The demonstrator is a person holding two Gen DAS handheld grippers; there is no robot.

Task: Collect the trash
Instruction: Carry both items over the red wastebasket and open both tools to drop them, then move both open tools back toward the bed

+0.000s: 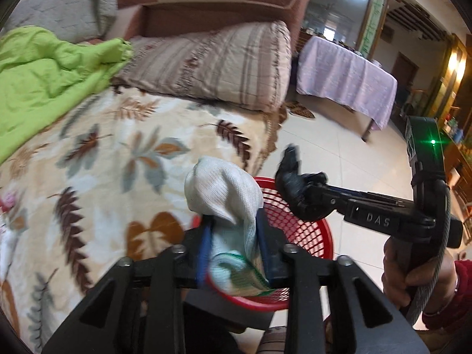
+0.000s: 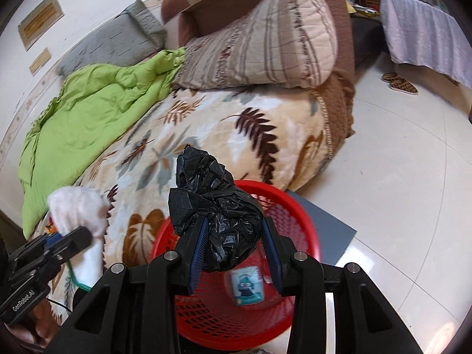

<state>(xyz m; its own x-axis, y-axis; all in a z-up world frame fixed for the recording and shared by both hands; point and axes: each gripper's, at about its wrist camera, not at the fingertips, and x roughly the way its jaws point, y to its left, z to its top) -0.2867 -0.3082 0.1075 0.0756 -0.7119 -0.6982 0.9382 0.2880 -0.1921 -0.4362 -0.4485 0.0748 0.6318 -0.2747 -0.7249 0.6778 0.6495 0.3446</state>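
Observation:
My left gripper point(image 1: 234, 242) is shut on a white knitted sock with a green edge point(image 1: 227, 194), held over the near rim of a red mesh basket point(image 1: 298, 230). My right gripper point(image 2: 234, 250) is shut on a crumpled black plastic bag point(image 2: 215, 206), held above the same red basket point(image 2: 212, 318). A small blue-and-white packet point(image 2: 246, 286) lies in the basket's bottom. The right gripper with its black bag point(image 1: 292, 188) shows in the left wrist view over the basket's far side. The left gripper and the sock point(image 2: 79, 206) show at the left of the right wrist view.
The basket stands on a pale tiled floor point(image 2: 398, 177) beside a bed with a leaf-patterned blanket point(image 1: 118, 153). A green quilt point(image 1: 44, 67) and striped pillow point(image 1: 212, 62) lie on the bed. A table with a pink cloth point(image 1: 348, 73) and slippers point(image 2: 399, 84) are beyond.

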